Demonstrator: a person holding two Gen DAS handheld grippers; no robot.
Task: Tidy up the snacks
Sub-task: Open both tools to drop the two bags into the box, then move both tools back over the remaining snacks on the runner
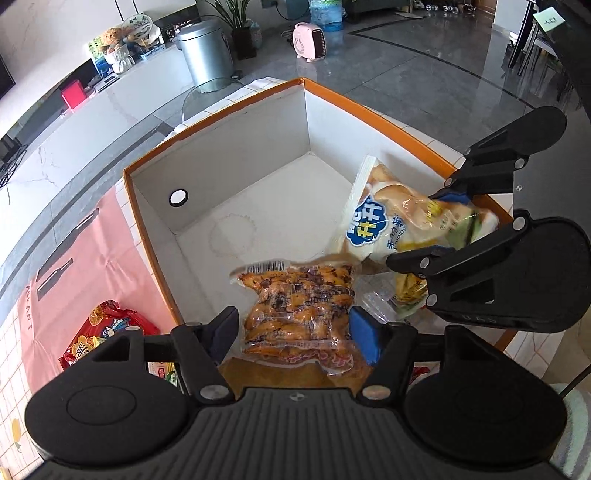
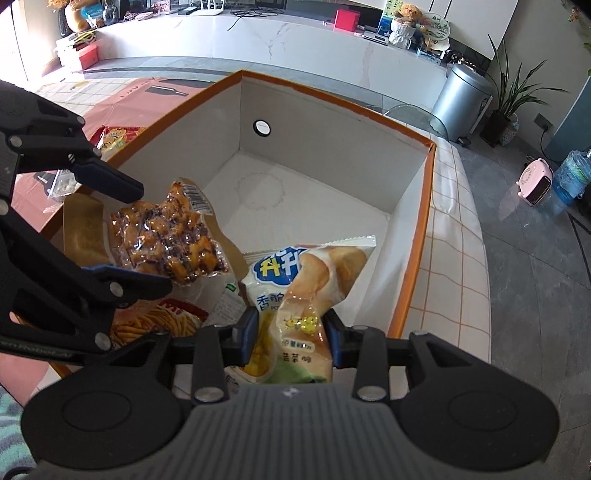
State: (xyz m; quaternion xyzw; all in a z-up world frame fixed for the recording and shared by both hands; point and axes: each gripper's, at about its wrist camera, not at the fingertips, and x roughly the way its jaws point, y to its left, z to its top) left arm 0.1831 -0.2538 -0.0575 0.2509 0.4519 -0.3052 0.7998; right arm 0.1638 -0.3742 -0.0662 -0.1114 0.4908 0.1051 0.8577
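The chip bag [image 1: 399, 218] is motion-blurred at its lower end, where the right tool [image 1: 448, 225] covers it. The left tool's body hides the red snack packet's [image 1: 107, 332] near edge. In the right wrist view, the fries packet [image 2: 155, 321] lies partly hidden beneath the left tool [image 2: 147, 240].

A home living room: glossy grey floor tiles [image 1: 424, 74], a long white marble counter [image 2: 258, 33], a steel pedal bin [image 1: 207, 51], a potted plant [image 2: 506, 107], a small pink heater [image 1: 309, 40].

A white checked tablecloth [image 2: 458, 236] is covering the table. An orange-rimmed box [image 1: 221, 110], pink mat [image 1: 110, 236] and red snack bag [image 1: 99, 332] are lying on it
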